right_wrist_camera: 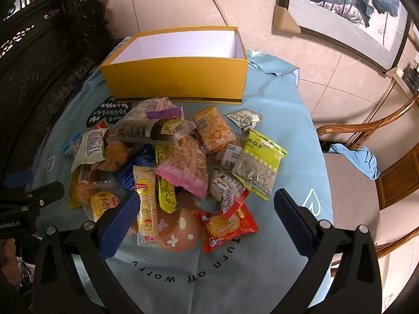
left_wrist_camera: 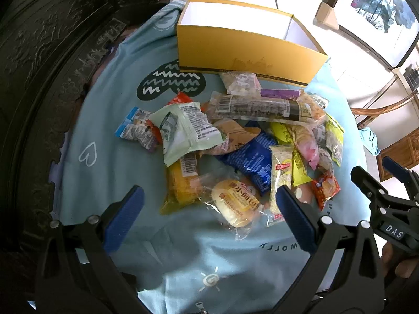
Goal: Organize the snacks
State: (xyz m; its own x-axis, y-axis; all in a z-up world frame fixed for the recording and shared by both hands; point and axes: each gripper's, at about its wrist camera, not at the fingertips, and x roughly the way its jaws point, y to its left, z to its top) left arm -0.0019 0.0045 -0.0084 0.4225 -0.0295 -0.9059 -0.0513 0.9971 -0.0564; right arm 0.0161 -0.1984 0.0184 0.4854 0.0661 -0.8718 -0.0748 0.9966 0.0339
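A pile of several snack packets (left_wrist_camera: 235,141) (right_wrist_camera: 172,162) lies on a round table under a light blue cloth (left_wrist_camera: 110,172) (right_wrist_camera: 282,130). An open, empty yellow box (left_wrist_camera: 246,49) (right_wrist_camera: 178,78) stands behind the pile. My left gripper (left_wrist_camera: 209,204) is open and empty, hovering over the near side of the pile, above a small bread packet (left_wrist_camera: 235,201). My right gripper (right_wrist_camera: 207,204) is open and empty above a red biscuit packet (right_wrist_camera: 225,225). A green seed packet (right_wrist_camera: 259,164) lies at the pile's right. The right gripper also shows in the left wrist view (left_wrist_camera: 387,183).
Dark carved wooden furniture (left_wrist_camera: 39,65) (right_wrist_camera: 34,52) stands to the left of the table. A wooden chair (right_wrist_camera: 366,183) with a blue cloth (right_wrist_camera: 361,159) on its seat stands at the right. Framed pictures (right_wrist_camera: 348,7) lean on the tiled floor behind.
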